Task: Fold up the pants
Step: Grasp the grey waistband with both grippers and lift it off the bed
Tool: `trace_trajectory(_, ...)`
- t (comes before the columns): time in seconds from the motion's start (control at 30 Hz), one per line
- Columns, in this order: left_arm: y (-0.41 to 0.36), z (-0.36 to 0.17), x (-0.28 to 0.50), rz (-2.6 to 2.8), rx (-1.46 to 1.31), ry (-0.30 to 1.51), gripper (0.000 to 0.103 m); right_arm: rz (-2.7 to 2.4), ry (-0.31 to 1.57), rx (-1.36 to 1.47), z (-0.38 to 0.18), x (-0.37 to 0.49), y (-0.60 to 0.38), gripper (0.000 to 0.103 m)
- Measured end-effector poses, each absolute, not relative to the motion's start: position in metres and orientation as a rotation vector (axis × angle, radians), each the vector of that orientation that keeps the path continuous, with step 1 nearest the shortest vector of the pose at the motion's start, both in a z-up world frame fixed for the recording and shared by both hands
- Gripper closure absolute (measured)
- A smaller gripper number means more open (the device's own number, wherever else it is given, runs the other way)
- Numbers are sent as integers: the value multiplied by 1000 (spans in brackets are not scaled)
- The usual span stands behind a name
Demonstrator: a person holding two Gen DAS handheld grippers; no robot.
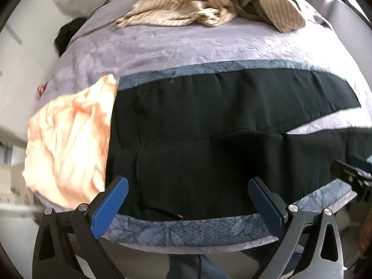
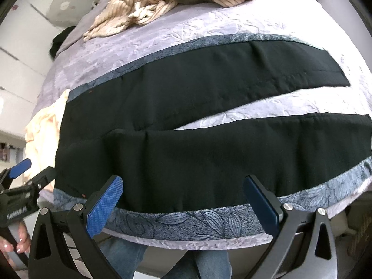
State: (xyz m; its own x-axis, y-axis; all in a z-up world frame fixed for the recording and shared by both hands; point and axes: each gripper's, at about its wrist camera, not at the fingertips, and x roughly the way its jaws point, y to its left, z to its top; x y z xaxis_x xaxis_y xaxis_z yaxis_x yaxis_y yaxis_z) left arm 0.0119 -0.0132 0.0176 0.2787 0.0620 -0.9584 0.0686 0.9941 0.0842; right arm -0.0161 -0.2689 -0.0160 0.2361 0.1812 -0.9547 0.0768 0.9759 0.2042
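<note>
Pants [image 2: 186, 107] spread across bed [image 2: 162, 46] near edge (legs rightward); crumpled cloth [image 1: 69, 139] left, clothes pile [image 1: 204, 7] behind.

A home bedroom: a bed [image 1: 186, 46] strewn with clothes [image 1: 186, 7].

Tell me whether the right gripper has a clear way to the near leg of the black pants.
Probably yes: the right gripper hangs open just above the near leg of the black pants, nothing between them.

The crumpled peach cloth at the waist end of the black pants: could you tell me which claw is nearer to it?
Left. The left claw hovers open just beside the crumpled peach cloth; the right claw hovers open farther along the black pants, toward the legs.
</note>
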Motion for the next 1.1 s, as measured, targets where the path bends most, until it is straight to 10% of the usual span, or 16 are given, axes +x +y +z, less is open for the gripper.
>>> trace_trajectory(0.47, 62, -33, -54, 205, -224, 1403, 0, 466, 1536, 827, -107, -56, -289, 0)
trace_trajectory(0.63, 86, -65, -63, 171, -333, 1419, 1, 574, 1583, 890, -129, -71, -255, 23)
trace_trajectory(0.8, 107, -106, -70, 68, -493, 1459, 12, 540, 1645, 954, -163, -85, -231, 24)
trace_trajectory(1.1, 113, -109, -48, -60, -643, 1389, 12, 500, 1469, 1050, -144, -68, -241, 24)
